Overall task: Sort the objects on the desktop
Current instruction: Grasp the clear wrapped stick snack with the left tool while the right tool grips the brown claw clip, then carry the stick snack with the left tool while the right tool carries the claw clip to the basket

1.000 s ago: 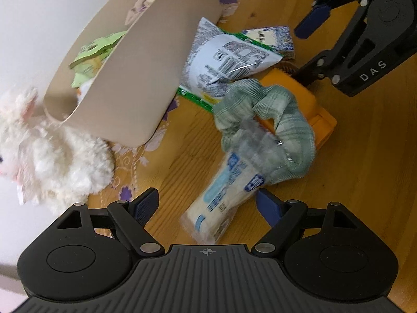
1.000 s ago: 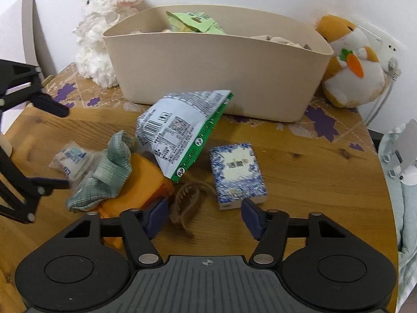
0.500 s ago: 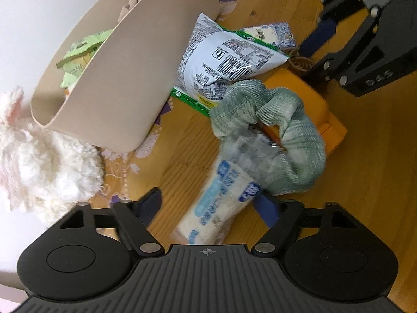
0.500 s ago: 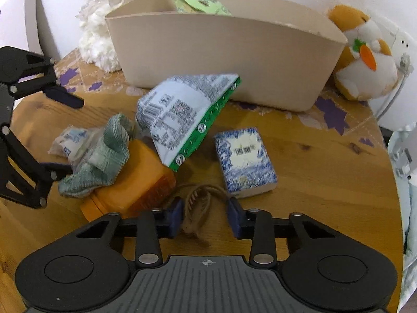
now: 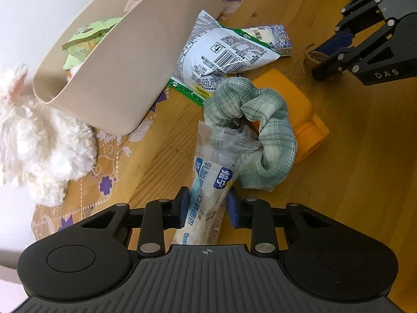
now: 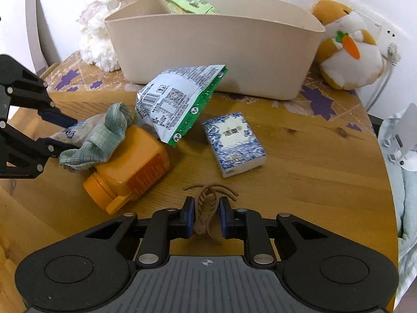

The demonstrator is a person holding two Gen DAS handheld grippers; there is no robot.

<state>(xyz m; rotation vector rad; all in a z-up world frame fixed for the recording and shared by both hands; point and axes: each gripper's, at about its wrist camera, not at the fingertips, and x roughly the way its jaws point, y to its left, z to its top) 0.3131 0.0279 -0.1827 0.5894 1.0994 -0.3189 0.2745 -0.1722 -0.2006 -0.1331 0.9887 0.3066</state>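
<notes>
A clear bread packet (image 5: 208,180) with blue lettering is clamped between the blue pads of the left gripper (image 5: 207,206) low over a round wooden table (image 6: 312,161), its far end tucked under a green plaid scrunchie (image 5: 256,130) that is draped over an orange bottle (image 6: 130,164) lying on its side. On the opposite side, a brown claw hair clip (image 6: 206,208) is pinched between the nearly closed pads of the right gripper (image 6: 206,217), just off the tabletop or resting on it (which of the two cannot be told). A white-and-green snack bag (image 6: 177,104) is propped against the front wall of a beige storage bin (image 6: 216,52), in which light green packets are seen. A blue-patterned tissue pack (image 6: 234,143) lies flat near the bag. The bin is flanked by a white plush rabbit (image 6: 101,26) and an orange-and-white plush toy (image 6: 349,49) holding a carrot.
</notes>
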